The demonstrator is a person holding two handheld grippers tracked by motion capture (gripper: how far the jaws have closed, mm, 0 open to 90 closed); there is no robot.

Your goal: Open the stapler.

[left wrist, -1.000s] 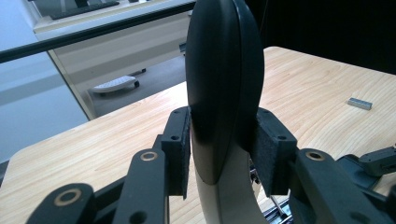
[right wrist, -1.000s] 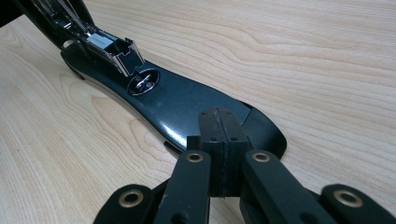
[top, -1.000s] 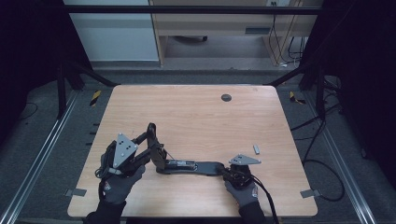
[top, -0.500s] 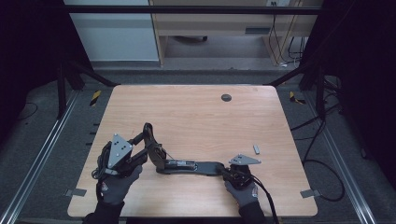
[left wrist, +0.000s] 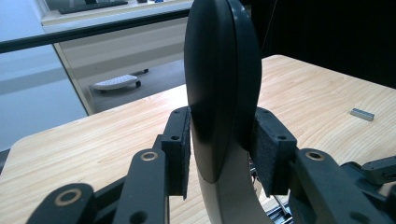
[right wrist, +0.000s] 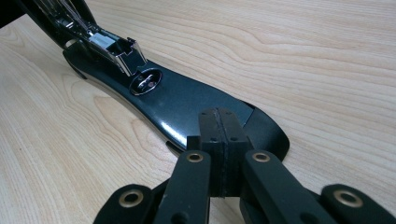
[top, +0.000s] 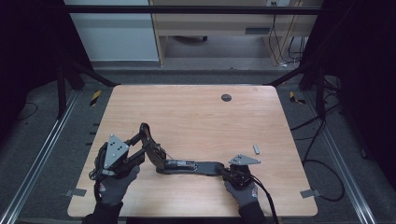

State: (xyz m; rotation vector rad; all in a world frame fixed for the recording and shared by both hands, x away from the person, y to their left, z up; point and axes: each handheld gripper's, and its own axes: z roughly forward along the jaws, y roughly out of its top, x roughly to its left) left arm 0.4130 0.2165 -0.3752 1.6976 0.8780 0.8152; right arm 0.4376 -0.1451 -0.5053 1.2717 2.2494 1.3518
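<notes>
A black stapler lies swung wide open near the table's front edge. Its base rests flat on the wood, with the metal staple channel exposed. My left gripper is shut on the stapler's raised top arm, one pad pressing on each side. My right gripper is shut with nothing between its pads. Its tips rest on the free end of the base, seen in the high view as the right gripper.
A small strip of staples lies on the wood right of the stapler, also seen as the staple strip. A dark round grommet sits near the far edge. Cables trail on the floor at the right.
My left gripper has shifted slightly to the left with the stapler's top arm. The right gripper and the base have stayed put.
</notes>
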